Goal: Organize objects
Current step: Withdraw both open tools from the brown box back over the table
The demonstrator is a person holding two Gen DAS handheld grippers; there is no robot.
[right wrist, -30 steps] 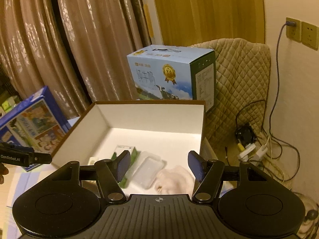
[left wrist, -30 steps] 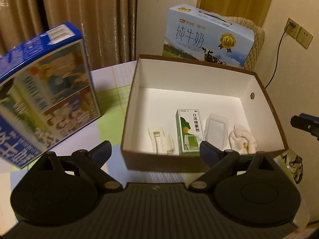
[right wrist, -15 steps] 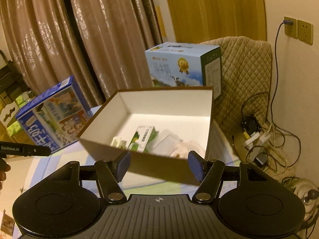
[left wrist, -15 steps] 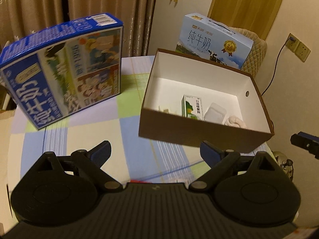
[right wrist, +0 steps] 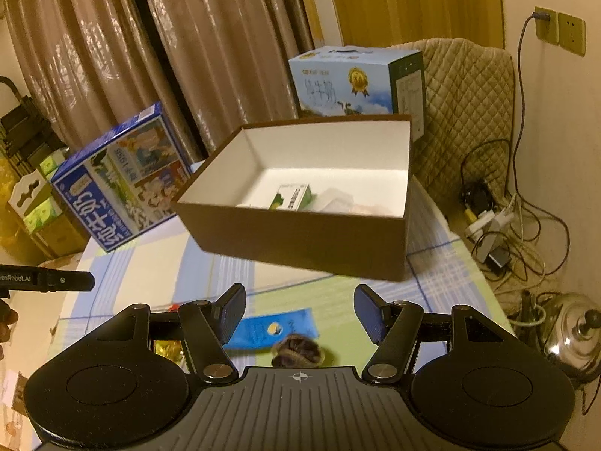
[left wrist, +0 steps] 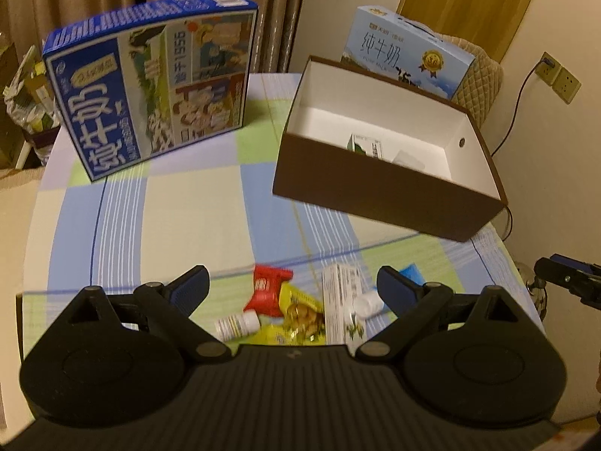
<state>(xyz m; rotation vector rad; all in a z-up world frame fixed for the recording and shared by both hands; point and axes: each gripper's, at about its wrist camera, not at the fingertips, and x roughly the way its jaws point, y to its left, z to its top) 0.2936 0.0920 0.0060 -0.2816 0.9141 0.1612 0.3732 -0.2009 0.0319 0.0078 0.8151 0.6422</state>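
Box (left wrist: pixel 379 195) holds perhaps three items; grippers (left wrist: pixel 293 285) empty.

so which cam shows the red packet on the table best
The left wrist view: the red packet lies in full sight between the open left gripper fingers. The right wrist view shows only a red sliver behind that gripper's left finger.

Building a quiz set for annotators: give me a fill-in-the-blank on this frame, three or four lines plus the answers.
1. The brown box is white on the ____.
2. The green carton lies ____ the brown box.
3. Both the left gripper and the right gripper are ____ and hold nothing.
4. The red packet lies on the ____ tablecloth.

Answers: inside; inside; open; checked
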